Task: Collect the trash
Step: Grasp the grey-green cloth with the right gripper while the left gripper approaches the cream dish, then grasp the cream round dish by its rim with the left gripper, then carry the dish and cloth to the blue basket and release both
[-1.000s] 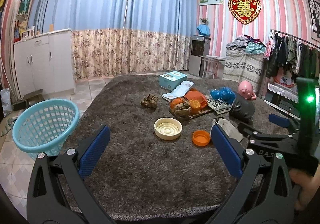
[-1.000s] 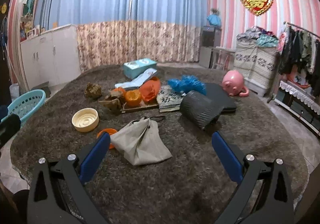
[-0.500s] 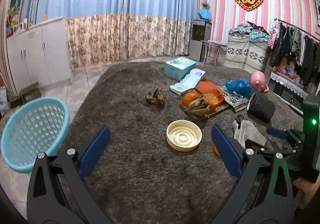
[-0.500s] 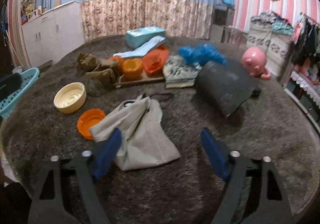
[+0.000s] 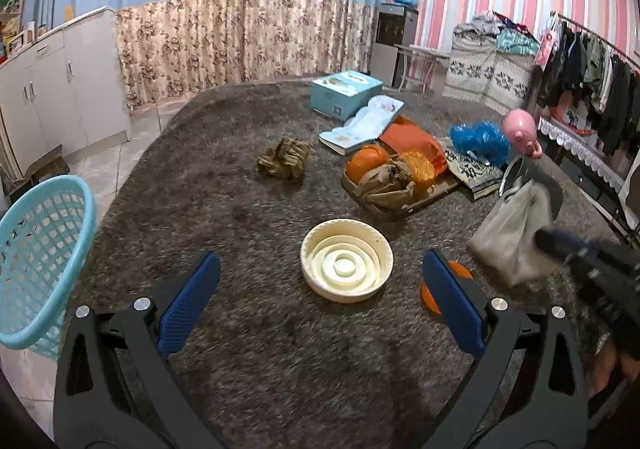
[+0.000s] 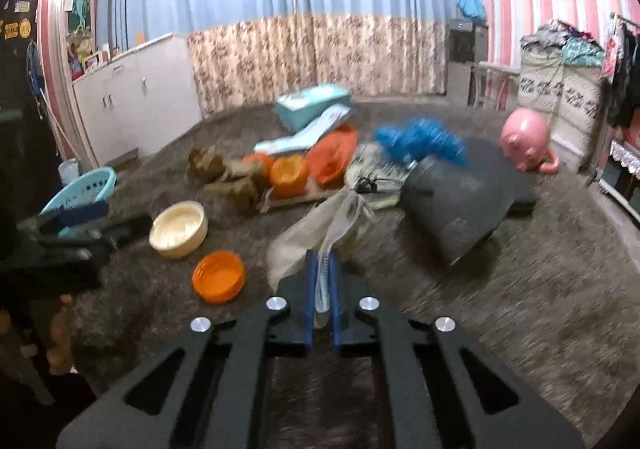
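My right gripper (image 6: 322, 261) is shut on a grey plastic bag (image 6: 320, 225) and lifts it off the shaggy brown rug (image 6: 520, 309); the bag also shows at the right of the left wrist view (image 5: 512, 233). My left gripper (image 5: 320, 281) is open and empty, low over the rug, with a cream bowl (image 5: 346, 265) between its fingers and just ahead. An orange lid (image 6: 218, 281) lies beside the bowl (image 6: 179, 229). A crumpled brown wad (image 5: 283, 159) lies further back. A light blue basket (image 5: 38, 261) stands on the floor at the left.
A board (image 5: 400, 185) holds orange and brown scraps. Behind it lie a teal box (image 5: 345, 93), a booklet (image 5: 362, 125), an orange bag (image 5: 414, 141), a blue bag (image 5: 478, 141) and a pink piggy bank (image 5: 520, 129). A dark bin (image 6: 456, 209) lies tipped on its side.
My right gripper closed on the grey bag and raised it off the rug. My left gripper moved forward towards the cream bowl and stayed open.
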{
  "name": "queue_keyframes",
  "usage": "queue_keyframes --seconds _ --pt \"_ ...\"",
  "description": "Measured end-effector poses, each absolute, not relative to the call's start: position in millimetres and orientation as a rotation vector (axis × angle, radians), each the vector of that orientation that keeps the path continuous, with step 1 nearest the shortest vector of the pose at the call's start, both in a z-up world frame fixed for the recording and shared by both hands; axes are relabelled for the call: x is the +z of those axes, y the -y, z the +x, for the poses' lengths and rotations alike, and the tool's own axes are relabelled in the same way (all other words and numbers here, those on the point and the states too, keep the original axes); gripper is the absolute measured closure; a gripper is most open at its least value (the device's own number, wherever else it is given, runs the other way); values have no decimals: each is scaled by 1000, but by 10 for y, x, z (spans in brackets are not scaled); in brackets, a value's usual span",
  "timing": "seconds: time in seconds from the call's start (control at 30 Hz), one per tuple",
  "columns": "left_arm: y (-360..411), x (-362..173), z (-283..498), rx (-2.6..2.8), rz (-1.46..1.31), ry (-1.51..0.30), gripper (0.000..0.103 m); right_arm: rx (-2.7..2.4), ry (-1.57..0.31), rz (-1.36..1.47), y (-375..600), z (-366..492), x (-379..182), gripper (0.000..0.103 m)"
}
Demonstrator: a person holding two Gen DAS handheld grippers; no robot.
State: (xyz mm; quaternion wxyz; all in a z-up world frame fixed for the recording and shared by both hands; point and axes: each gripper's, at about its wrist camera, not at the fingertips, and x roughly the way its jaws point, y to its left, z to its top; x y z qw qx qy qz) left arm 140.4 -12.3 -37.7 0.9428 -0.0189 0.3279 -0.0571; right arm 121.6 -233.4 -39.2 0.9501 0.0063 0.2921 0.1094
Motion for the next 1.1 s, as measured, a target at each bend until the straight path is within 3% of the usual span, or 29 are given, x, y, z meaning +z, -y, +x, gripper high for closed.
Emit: queue_keyframes --seconds 0.33,0.6,1.1 --pt "226 -607 1728 -147 -66 -790 7 208 -577 39 2515 1237 -284 96" --pt "190 -654 1777 -195 -114 -811 42 225 -563 23 2430 1202 -240 96" --pt "-110 -73 1309 -111 -97 -653 42 247 -487 -19 2153 1127 8 96"
